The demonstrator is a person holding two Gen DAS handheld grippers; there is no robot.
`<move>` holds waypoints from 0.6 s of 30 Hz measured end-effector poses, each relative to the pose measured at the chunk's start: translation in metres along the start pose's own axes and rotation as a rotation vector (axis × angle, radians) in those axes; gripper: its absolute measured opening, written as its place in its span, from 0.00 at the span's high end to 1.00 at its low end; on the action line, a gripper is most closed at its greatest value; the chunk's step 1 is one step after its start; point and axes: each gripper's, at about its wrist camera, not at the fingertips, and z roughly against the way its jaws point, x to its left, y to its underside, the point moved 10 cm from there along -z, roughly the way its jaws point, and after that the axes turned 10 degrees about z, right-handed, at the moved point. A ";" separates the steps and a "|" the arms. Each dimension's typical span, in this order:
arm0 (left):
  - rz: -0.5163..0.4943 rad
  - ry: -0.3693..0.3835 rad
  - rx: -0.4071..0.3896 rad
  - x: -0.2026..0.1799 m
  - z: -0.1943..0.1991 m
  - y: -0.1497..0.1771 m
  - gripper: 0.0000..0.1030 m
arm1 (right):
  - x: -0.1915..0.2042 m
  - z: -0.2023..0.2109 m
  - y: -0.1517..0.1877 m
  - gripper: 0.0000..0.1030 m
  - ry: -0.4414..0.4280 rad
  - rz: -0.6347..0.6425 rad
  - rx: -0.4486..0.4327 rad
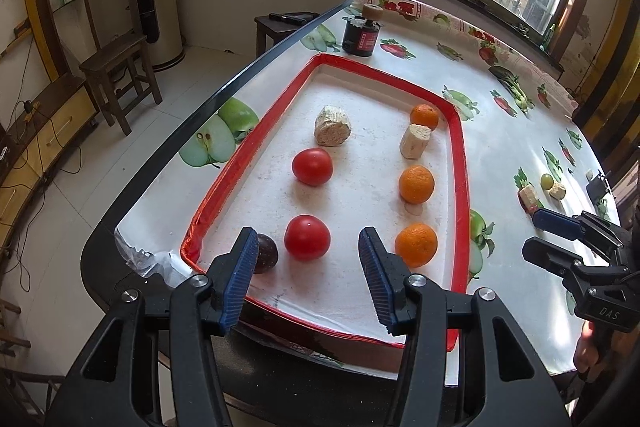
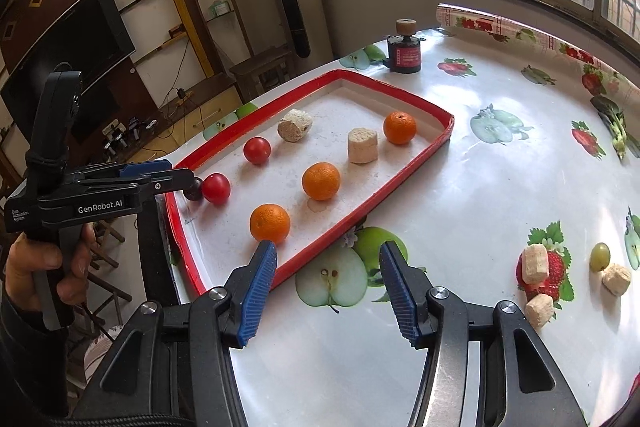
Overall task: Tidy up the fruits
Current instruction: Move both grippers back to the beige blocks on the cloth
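Sitting inside your red-rimmed tray (image 1: 460, 163), the fruit forms two rows: three oranges, the nearest orange (image 1: 416, 244) by the tray's right rim, the middle orange (image 1: 416, 183) beyond it, and the far orange (image 1: 424, 115) toward the tray's far right corner; two tomatoes run along the left side, the near tomato (image 1: 307, 237) and the far tomato (image 1: 312, 166), with a dark round fruit (image 1: 264, 253) just beside the near tomato, toward the tray's near left corner. Two pale foam chunks also lie in the tray, one (image 1: 332, 126) past the far tomato, one (image 1: 416, 141) just in front of the far orange. Your left gripper (image 1: 308, 275) hangs over the tray's near edge, jaws parted and empty. Your right gripper (image 2: 328, 283) is outside the tray's right rim, above the tablecloth (image 2: 460, 187), its jaws likewise apart with nothing between them. Well right of the tray, a green grape (image 2: 600, 256) and more foam pieces (image 2: 535, 263) rest on the cloth. A black jar (image 1: 360, 38) stands beyond the tray's far end.
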 end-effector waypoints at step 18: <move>-0.100 0.096 0.024 -0.087 -0.003 0.011 0.51 | -0.092 0.045 0.048 0.46 0.123 -0.146 -0.008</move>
